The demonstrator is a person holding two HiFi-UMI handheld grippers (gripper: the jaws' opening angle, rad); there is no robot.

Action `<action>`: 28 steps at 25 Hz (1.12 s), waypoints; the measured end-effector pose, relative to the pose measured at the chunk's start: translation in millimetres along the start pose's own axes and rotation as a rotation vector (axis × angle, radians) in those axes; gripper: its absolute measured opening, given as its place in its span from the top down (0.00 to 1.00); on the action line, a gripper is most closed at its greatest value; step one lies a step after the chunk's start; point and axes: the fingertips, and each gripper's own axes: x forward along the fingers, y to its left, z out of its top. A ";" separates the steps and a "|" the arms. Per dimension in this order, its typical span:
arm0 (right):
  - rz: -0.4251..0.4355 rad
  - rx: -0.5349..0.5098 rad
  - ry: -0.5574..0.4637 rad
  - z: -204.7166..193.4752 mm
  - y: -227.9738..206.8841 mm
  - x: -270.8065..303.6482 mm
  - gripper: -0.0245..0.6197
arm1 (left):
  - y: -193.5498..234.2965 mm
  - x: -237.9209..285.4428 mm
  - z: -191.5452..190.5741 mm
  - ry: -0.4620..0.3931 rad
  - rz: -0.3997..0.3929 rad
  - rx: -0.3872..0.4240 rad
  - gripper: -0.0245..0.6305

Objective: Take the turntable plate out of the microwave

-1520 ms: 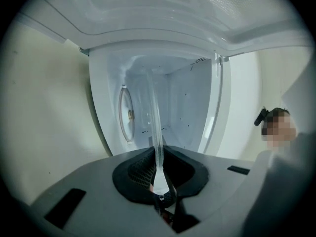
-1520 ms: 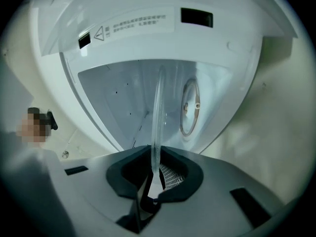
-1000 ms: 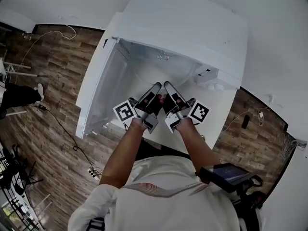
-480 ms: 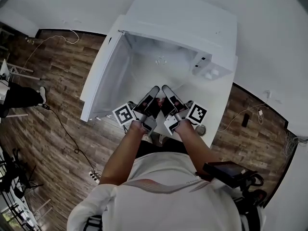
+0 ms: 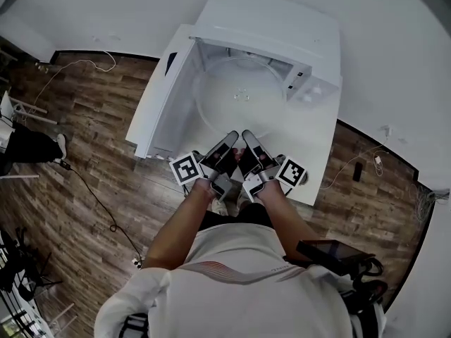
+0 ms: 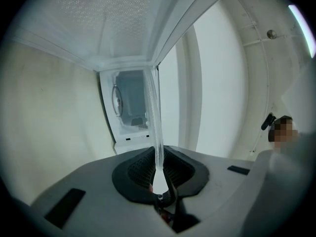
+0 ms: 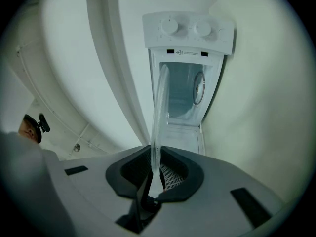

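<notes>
Pinching clear glass plate (image 5: 239, 94) by near rim, at its 6 o'clock, with left tool (image 5: 230, 139) and right tool (image 5: 247, 139) side by side. In left gripper view, thin rim squeezed between dark pads (image 6: 134, 169), jaws almost together, tight on glass. Same in right gripper view. Holding plate about flat over white tabletop (image 5: 317, 157), in front of open white microwave (image 5: 275, 27) at 12 o'clock. Far rim close to microwave mouth. Door (image 5: 165, 94) swung wide at 10 o'clock. Wooden floor (image 5: 84, 118) at 9 o'clock.
</notes>
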 end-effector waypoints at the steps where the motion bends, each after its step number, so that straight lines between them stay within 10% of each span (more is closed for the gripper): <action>1: -0.001 -0.007 -0.009 -3.8 2.2 -4.4 0.89 | -2.5 -4.1 -3.4 0.009 -0.004 0.004 0.88; 28: 0.079 -0.101 -0.028 8.8 72.6 -67.5 0.89 | -71.4 3.6 -66.3 0.041 -0.091 0.069 0.88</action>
